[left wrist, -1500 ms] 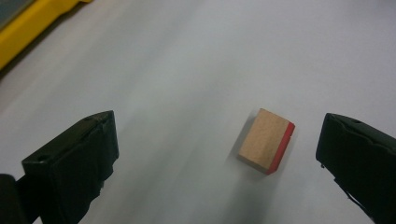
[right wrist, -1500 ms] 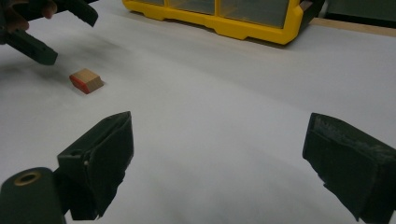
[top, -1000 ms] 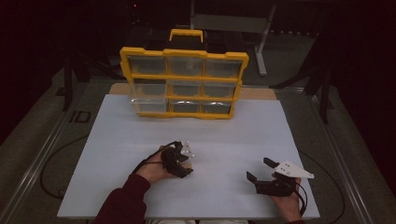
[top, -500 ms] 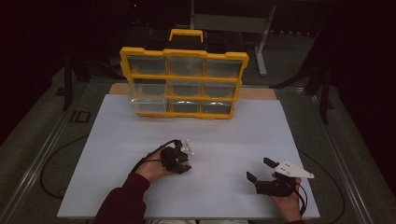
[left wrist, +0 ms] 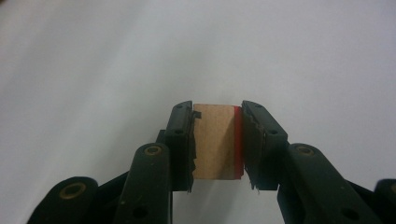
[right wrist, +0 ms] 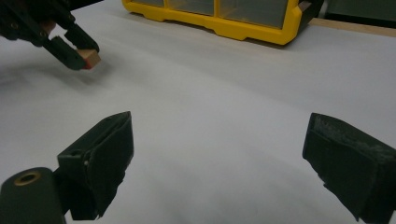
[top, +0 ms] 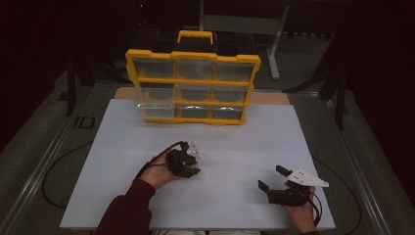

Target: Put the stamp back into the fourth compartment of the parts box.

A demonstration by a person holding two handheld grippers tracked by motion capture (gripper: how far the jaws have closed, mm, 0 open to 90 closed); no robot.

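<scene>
unmarked wooden block [left wrist: 215,141], red edge

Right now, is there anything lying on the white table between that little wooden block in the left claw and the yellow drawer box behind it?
Nothing visible does. The left claw is shut on the wooden block, and the stretch of white table from there to the yellow drawer box is bare. The right claw stands open, off to the side.
</scene>
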